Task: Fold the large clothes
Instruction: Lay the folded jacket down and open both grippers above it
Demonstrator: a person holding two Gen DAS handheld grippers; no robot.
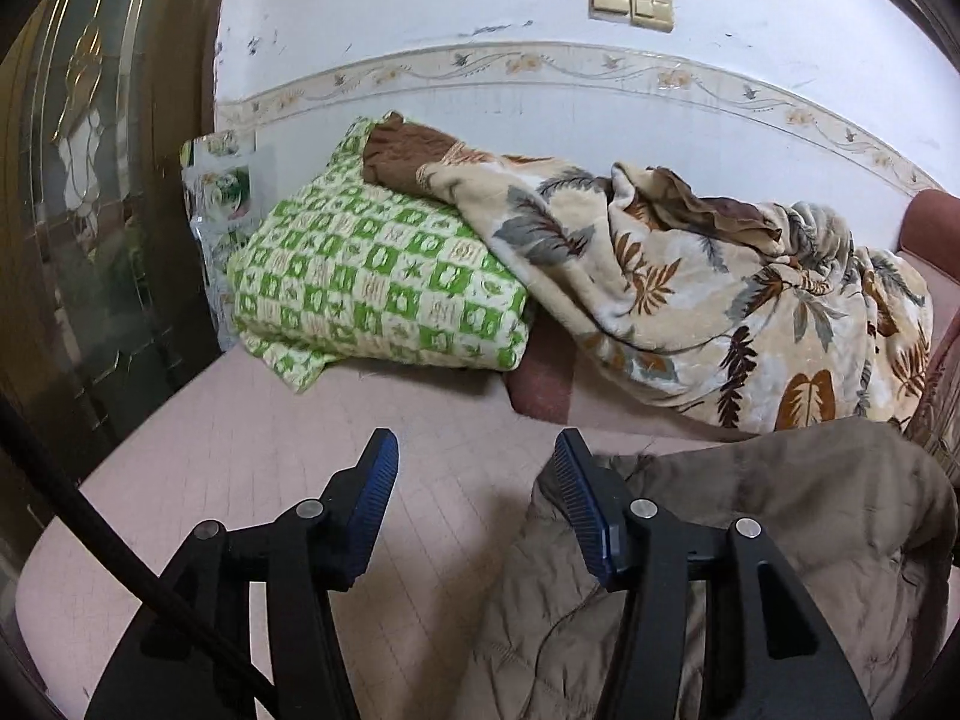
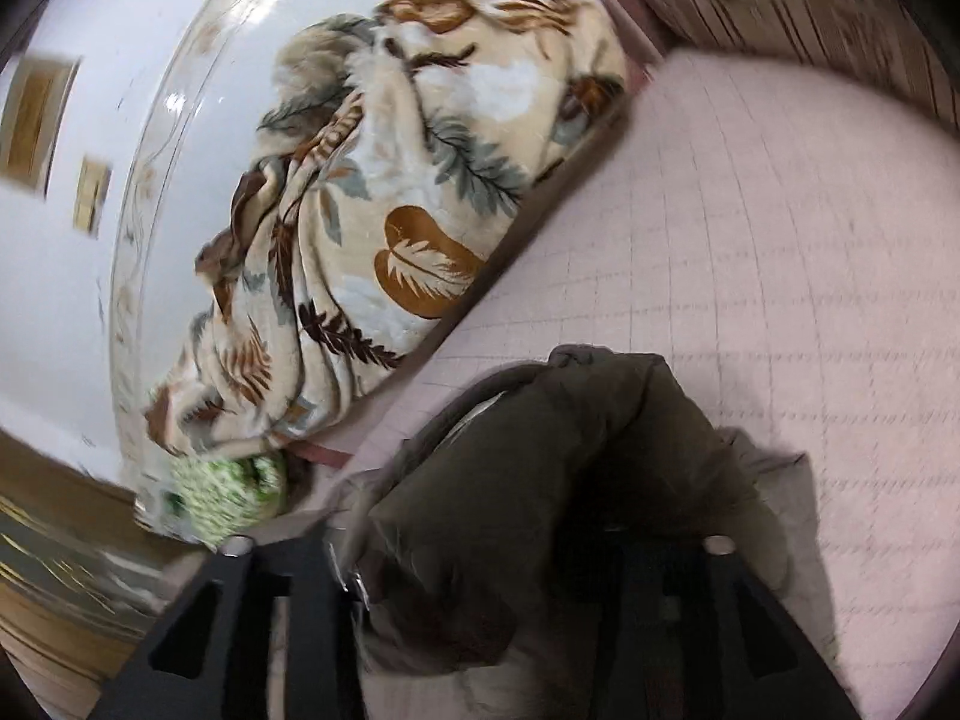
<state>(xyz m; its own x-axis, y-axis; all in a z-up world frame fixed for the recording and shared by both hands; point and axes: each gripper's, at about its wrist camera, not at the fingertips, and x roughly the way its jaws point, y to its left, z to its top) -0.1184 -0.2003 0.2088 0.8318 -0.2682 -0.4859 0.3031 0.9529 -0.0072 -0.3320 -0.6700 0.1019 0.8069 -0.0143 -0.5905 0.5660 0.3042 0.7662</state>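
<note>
— So, what is all this laid out on?

— A pale pink quilted bed cover with a fine grid of stitching; it runs up to a white wall with a flowered border strip along it. Two cream wall switches sit above the strip, and a dark wooden door with patterned glass stands at the left.

— And the garment?

— A brown-grey padded jacket lies bunched on the cover at the near edge, to the right in the left wrist view. In the right wrist view it is heaped up right in front of the camera.

— Is anything crowding it?

— Behind it, against the wall, a cream fleece blanket printed with brown and grey leaves is piled up, just beside the jacket's far edge. Left of that sits a folded green-and-white chequered cloth, with a brown cloth on its top corner.

— The tools?

— The left gripper has its blue pads apart with bare cover between them; the right-hand finger overlaps the jacket's edge. The right gripper is buried under the jacket's fold; its fingertips are hidden, so I can't tell how it stands.
</note>
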